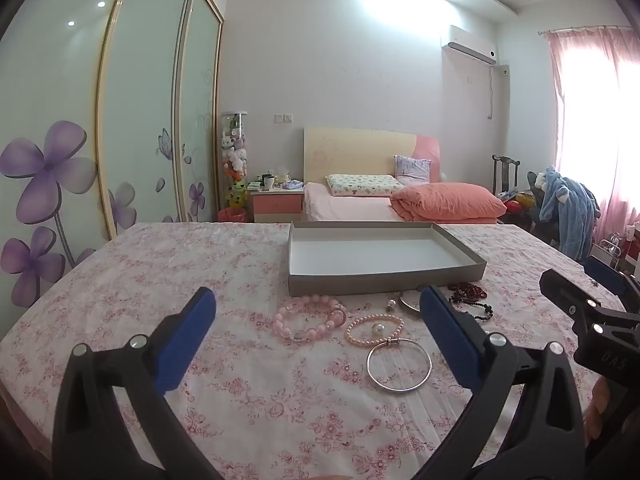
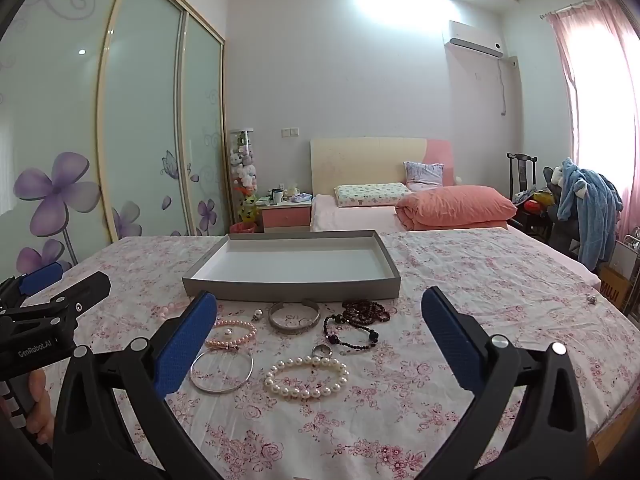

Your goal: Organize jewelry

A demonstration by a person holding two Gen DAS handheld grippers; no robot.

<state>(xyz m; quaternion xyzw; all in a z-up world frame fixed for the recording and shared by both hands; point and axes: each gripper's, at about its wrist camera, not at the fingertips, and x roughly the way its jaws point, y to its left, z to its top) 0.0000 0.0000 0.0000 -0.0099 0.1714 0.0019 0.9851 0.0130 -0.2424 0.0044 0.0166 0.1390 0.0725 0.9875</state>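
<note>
Floral bedspread (image 2: 460, 280) | grey tray (image 2: 292, 280) behind bracelets (image 2: 306, 378) | both hand-held grippers (image 1: 316, 320) (image 2: 318, 320) wide open, empty

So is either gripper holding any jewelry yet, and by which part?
Nothing held: left gripper and right gripper are both open above the bracelets.

Left gripper (image 1: 318, 316) fills lower frame of left wrist view, jaws spread wide, nothing between them, tilted slightly down. Right gripper (image 2: 319, 316) same: jaws wide, empty, slight downward tilt. Bare fingers (image 2: 39, 402) at lower left.
</note>
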